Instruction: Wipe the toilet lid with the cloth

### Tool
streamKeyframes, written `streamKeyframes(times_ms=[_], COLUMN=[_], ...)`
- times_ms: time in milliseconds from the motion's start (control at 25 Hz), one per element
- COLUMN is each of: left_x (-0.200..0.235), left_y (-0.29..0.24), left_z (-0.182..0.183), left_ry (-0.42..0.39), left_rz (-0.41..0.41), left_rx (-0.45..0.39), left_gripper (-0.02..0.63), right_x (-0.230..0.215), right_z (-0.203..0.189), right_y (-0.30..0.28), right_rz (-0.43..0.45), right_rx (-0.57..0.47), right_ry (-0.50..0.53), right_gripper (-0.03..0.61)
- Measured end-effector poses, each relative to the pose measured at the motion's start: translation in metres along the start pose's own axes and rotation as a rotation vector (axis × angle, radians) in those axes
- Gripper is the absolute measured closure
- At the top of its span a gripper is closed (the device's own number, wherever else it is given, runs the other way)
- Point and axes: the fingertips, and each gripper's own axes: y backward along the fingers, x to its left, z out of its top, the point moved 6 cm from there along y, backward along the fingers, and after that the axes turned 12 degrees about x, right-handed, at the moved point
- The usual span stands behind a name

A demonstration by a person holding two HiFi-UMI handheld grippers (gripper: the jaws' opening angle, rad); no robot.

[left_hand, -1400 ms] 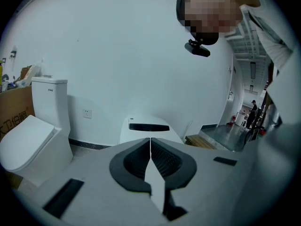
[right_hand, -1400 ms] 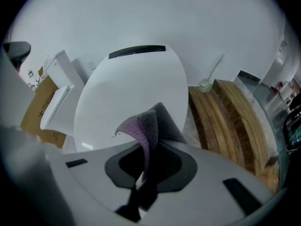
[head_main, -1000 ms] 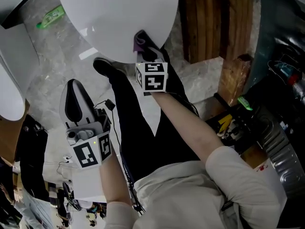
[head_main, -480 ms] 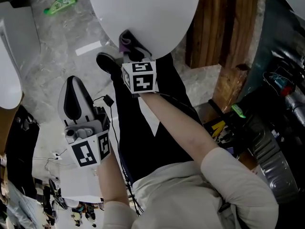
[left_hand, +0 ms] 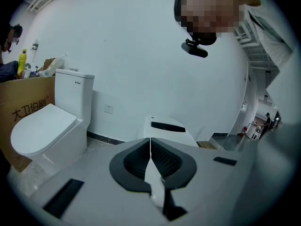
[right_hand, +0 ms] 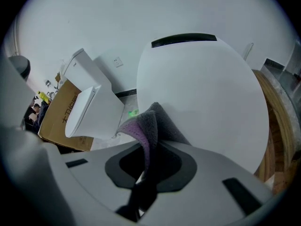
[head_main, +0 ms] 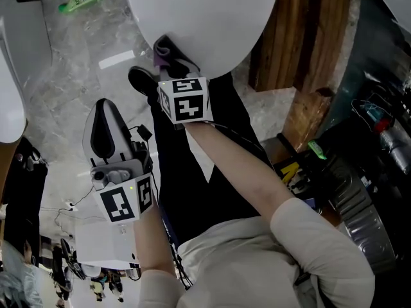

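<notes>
1. Toilet lid [head_main: 205, 18] fills the far part of the head view, white and closed. The cloth [head_main: 166, 49], grey with a purple edge, lies against its near left rim, held there by our right gripper [head_main: 172, 61]. Our left gripper [head_main: 103, 117] hangs nearer and further left, over the marble floor [head_main: 77, 76], well apart from the lid.
2. In the left gripper view, the jaws are pressed together with nothing between them, and they point toward a white wall, not down at the lid. A second toilet [left_hand: 42, 131] stands at the left.
3. In the right gripper view, the jaws pinch a fold of the cloth, and its free part rests on the lid's near edge. Most of the lid stretches away bare, far and to the right.
4. We judge that the wiping step is in hand, at the near rim. The next move calls for a firm pinch, the cloth pressed flat, and a sweep across the bare surface toward the far right.
</notes>
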Motion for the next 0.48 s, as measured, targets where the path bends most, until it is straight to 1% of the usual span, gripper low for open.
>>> streamKeyframes(times_ms=[160,360,480], left_x=[-0.005,-0.010,-0.013], left_y=[-0.001,-0.003,-0.004], left_z=[-0.003,0.002,0.003], left_ry=[-0.002,-0.012,-0.021], left_rz=[-0.014,-0.018,-0.016], left_rx=[0.015,0.009,0.013], left_gripper=[0.598,0.598,0.598], right_x=[0.000,-0.001,-0.002], right_z=[0.001,0.001,0.008], right_y=[-0.001,0.001,0.008], right_rz=[0.010,0.038,0.075], right_rx=[0.015,0.025,-0.004], right_ry=[-0.004,-0.004,-0.003], right_gripper=[0.525,0.525,0.525])
